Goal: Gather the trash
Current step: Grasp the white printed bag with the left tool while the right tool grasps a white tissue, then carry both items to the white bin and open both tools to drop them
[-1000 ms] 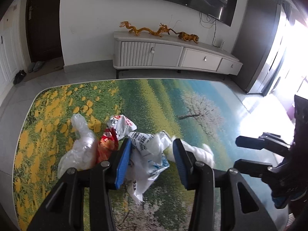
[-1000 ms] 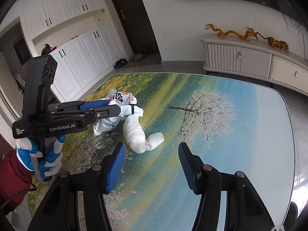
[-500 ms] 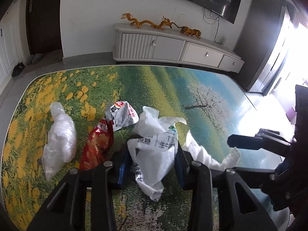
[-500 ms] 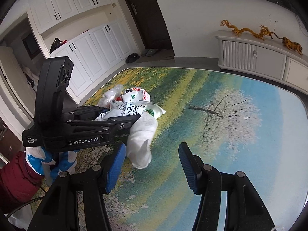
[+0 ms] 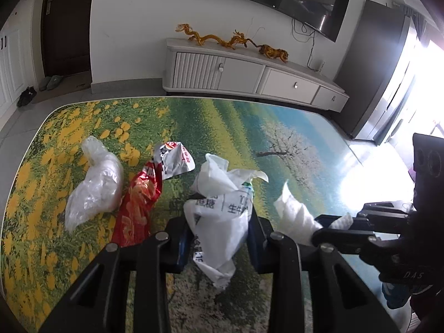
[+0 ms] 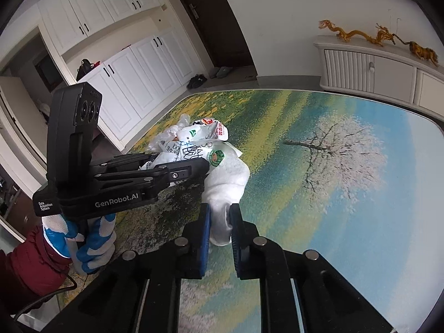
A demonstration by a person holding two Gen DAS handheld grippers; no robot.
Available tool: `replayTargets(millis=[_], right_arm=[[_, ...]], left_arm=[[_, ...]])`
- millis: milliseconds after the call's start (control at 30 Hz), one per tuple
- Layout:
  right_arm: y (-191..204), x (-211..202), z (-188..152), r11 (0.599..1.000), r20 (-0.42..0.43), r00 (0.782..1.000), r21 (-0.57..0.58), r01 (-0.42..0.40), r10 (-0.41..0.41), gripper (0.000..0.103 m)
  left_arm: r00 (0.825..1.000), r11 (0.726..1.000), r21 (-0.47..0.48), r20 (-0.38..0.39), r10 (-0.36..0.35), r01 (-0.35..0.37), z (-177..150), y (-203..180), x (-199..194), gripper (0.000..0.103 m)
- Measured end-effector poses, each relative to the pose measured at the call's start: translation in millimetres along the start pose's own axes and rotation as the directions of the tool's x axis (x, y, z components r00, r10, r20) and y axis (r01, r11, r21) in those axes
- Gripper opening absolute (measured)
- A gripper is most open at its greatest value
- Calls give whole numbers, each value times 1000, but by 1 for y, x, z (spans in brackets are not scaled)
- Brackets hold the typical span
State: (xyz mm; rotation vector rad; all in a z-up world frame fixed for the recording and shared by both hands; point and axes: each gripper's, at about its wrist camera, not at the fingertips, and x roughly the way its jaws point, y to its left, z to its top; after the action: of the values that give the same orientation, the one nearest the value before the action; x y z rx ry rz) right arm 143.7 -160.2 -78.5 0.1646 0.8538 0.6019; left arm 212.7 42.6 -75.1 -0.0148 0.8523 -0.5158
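A: Pinching is seen on both sides. At lower centre of the left wrist view, the left gripper [image 5: 220,238] is pressed onto a white printed bag [image 5: 222,222], which hangs between its blue pads.

B: Can any writing be read on that bag?

A: Black Chinese characters and the digits "10" are shown in the left wrist view; in the right wrist view "100" and a round green and red emblem are seen at centre left of the frame. The rest cannot be made out.

B: And the right gripper?

A: At lower centre of the right wrist view the right gripper [image 6: 219,227] is closed on a crumpled white paper towel [image 6: 226,183], whose upper part rests against the printed bag.

B: What else is lying on the worktop?

A: On the landscape-printed worktop [image 5: 291,138], left of centre in the left wrist view, a red snack wrapper [image 5: 136,205] and a clear plastic bag [image 5: 94,188] are seen lying side by side, with a silver and red wrapper [image 5: 174,161] just above them. Its red lettering cannot be read.

B: Any labels on the tools?

A: "GenRobot.AI" and "Data Acquisition System" are printed on the left tool body at left of the right wrist view, held by a blue and white glove [image 6: 83,236].
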Motion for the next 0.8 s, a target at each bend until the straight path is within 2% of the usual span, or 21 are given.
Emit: replayTargets(millis=[133, 400, 633, 800], right_arm=[[8, -34, -9, 1000, 51, 999, 9, 19, -20, 12], [27, -97, -29, 998, 149, 987, 32, 62, -67, 12], [37, -158, -47, 995, 248, 964, 50, 90, -100, 12], [40, -193, -62, 993, 309, 944, 64, 103, -117, 12]], left_arm=[[999, 999, -22, 27, -25, 25, -6, -10, -22, 31], [998, 999, -24, 47, -38, 39, -43, -46, -69, 29], [996, 998, -55, 78, -34, 38, -57, -67, -107, 29], [992, 999, -2, 118, -35, 36, -52, -101, -131, 29]])
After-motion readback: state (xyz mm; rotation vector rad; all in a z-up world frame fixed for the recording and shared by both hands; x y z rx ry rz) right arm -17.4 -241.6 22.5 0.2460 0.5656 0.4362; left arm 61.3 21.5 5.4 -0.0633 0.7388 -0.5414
